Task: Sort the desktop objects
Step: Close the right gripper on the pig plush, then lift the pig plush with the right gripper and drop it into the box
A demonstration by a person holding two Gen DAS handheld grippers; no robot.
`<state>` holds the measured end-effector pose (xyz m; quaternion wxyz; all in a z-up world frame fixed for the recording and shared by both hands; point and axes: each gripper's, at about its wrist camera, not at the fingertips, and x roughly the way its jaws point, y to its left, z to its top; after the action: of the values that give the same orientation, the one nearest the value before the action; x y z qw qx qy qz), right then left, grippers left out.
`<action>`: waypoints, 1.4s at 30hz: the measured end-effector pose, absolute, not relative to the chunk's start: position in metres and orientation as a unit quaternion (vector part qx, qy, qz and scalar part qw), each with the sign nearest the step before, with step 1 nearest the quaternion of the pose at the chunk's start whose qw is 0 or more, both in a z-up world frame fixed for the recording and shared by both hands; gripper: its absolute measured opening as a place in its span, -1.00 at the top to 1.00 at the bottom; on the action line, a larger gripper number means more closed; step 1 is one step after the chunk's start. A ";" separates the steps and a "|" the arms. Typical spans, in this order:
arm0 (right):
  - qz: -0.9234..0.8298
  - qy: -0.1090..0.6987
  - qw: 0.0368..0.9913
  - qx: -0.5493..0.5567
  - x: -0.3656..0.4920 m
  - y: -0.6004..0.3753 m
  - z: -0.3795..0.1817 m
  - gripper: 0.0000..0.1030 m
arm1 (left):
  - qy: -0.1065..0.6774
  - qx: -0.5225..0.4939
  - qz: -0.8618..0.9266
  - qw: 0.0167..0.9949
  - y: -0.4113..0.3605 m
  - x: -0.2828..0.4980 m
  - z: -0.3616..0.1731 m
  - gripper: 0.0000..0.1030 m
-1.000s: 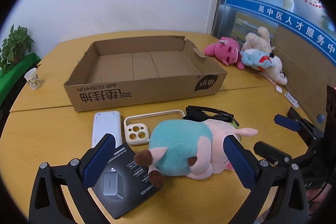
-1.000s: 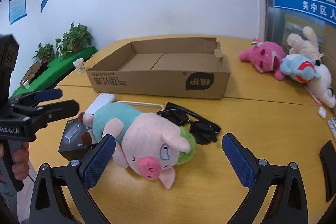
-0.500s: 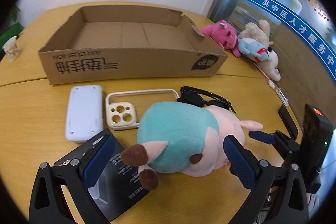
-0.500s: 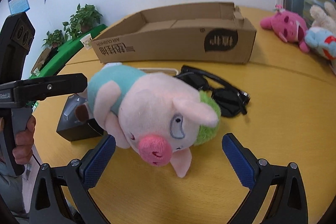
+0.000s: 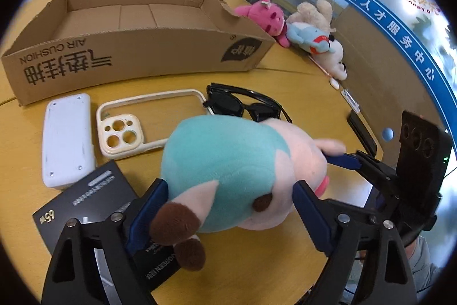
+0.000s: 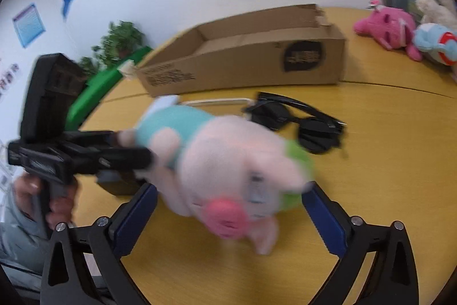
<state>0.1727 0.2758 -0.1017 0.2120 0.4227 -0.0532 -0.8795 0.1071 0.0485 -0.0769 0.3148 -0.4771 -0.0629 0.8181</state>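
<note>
Since a second ago my left gripper (image 5: 228,215) has clenched on the pink plush pig in teal shirt (image 5: 228,173); right gripper (image 6: 228,216) spread wide, straddling its head.

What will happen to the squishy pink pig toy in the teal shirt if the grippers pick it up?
The plush pink pig in a teal shirt will probably squash rather than slip: its fabric bulges around the left gripper pads. It looks light for its size, being stuffed cloth. Its brown-hoofed legs would likely dangle. It shouldn't break if dropped on the wooden table.
</note>
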 end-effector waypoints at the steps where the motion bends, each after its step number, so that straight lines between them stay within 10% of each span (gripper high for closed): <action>1: -0.877 -0.048 0.199 0.435 0.169 0.279 -0.106 -1.00 | -0.064 -0.474 0.823 0.308 0.047 0.105 -0.076 -0.76; 7: -0.864 -0.036 0.208 0.458 0.151 0.260 -0.124 -0.98 | -0.084 -0.492 0.800 0.333 0.057 0.090 -0.084 -0.74; 16: -0.882 -0.049 0.209 0.420 0.153 0.258 -0.107 -0.42 | -0.068 -0.466 0.819 0.327 0.057 0.099 -0.064 -0.45; 31: -0.948 0.083 0.242 0.189 0.074 0.182 0.106 -0.42 | -0.065 -0.220 0.917 0.325 -0.008 0.044 0.119 -0.43; 42: -0.932 0.068 0.317 0.161 -0.065 0.109 0.143 -0.42 | -0.068 -0.187 0.942 0.271 -0.068 -0.064 0.155 -0.43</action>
<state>-0.0653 0.1094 0.1433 0.3167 0.1606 0.0678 -0.9324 -0.0638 -0.0685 0.1554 0.2709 -0.1873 -0.0679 0.9418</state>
